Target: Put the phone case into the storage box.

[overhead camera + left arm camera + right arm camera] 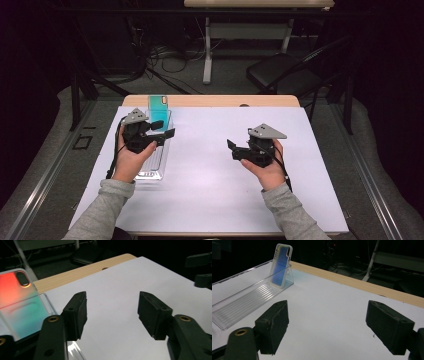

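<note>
Already the phone case (281,265) is standing upright at the far end of the clear slotted rack (249,302), leaning on its end wall, so the placing step appears done. The left gripper (167,131) is hovering over the rack just short of the case, its fingers (76,312) spread apart with nothing between them. The right gripper (232,148) is waiting well apart over the bare white worktop (210,170), its fingers (273,325) also parted and gripping nothing. Judging from this, what is left is probably only pulling the left hand clear of the rack, since no other case is lying on the worktop.
</note>
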`<state>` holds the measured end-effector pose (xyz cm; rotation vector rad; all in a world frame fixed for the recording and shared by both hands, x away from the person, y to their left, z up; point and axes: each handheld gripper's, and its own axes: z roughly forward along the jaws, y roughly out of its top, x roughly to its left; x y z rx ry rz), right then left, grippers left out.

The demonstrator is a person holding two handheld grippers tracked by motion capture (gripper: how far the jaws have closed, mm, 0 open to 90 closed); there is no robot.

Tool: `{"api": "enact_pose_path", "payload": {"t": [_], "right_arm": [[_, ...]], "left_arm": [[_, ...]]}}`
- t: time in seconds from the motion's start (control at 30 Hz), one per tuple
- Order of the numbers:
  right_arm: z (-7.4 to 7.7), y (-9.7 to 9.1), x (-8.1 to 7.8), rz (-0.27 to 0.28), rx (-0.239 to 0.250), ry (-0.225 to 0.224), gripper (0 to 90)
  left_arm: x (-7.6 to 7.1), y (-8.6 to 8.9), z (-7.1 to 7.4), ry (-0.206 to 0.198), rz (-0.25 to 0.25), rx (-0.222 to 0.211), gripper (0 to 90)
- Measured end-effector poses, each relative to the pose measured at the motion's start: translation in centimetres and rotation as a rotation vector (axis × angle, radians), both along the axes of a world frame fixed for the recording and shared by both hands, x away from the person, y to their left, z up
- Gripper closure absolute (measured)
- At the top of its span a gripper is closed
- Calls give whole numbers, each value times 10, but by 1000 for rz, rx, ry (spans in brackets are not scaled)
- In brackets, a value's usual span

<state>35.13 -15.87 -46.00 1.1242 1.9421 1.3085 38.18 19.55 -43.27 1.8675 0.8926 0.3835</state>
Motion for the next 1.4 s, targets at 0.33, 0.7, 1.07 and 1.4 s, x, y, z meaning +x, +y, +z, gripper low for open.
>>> {"api": "enact_pose_path", "payload": {"t": [0.33,0.7,1.07,1.4], "right_arm": [[0,2,-4,4,-8,8,180],[1,-7,-14,9,9,16,157],[-3,-26,-30,40,26,18,62],[-11,-42,-45,35,37,16,28]], "left_arm": [[-16,6,-6,0,-21,-67,317],[-31,8,-5,-21,-82,-77,159],[-42,13,-17,-7,-98,-51,156],[-51,23,-27,-29,-77,-58,155]]}}
